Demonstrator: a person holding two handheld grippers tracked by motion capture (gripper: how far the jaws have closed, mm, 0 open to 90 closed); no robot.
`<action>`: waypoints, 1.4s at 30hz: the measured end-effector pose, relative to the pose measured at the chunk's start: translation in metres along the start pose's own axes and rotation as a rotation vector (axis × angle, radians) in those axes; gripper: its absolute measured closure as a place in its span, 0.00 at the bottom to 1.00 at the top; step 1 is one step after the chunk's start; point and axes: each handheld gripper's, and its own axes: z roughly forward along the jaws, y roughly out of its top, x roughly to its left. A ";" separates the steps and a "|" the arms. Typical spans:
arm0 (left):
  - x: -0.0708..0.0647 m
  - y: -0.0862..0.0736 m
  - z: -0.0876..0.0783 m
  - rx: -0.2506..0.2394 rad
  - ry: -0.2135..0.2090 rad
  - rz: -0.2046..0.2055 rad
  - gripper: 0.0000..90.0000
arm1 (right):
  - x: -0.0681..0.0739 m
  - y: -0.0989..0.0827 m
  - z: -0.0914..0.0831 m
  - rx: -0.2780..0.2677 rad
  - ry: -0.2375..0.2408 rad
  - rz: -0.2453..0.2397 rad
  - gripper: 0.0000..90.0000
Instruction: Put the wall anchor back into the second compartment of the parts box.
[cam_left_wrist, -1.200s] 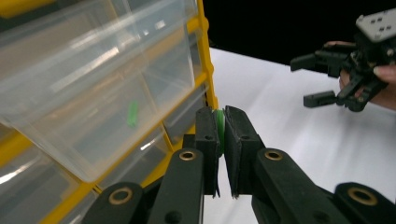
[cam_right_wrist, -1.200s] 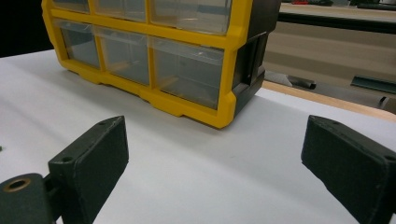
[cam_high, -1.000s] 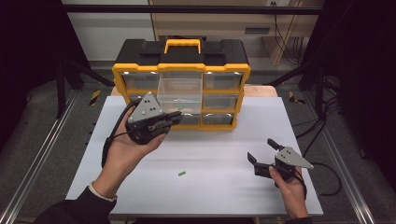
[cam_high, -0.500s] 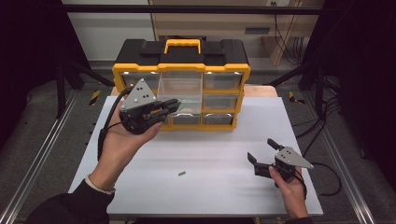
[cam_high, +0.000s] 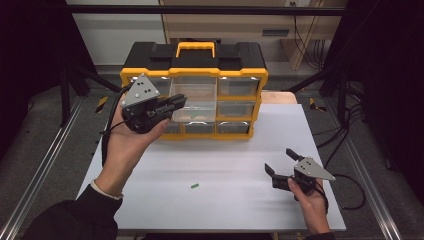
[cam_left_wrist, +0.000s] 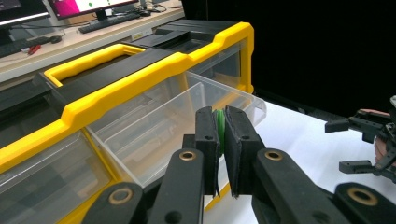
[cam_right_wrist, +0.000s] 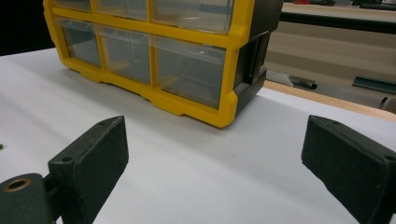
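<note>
High view: left gripper (cam_high: 176, 102), raised before the yellow-and-black plastic drawer organiser (cam_high: 195, 89), at its pulled-out clear middle drawer (cam_high: 196, 100). Right gripper (cam_high: 278, 169) low over the white counter (cam_high: 225, 165), jaws spread, empty. Small green piece (cam_high: 194, 186) lying on the counter.

Left gripper view: jaws clamped on a small green item (cam_left_wrist: 219, 130) above the open drawer.

Right gripper view: jaws wide apart, organiser beyond. No legible writing.
</note>
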 end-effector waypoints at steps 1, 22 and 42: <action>0.001 0.000 0.001 -0.001 0.002 -0.003 0.93 | 0.000 0.000 0.000 -0.002 -0.001 -0.003 0.08; 0.016 -0.002 0.006 -0.030 0.038 -0.053 0.93 | 0.000 0.000 0.000 -0.009 -0.001 -0.014 0.08; 0.020 0.006 0.030 -0.006 0.069 -0.037 0.83 | -0.001 0.000 -0.001 -0.010 0.000 -0.005 0.08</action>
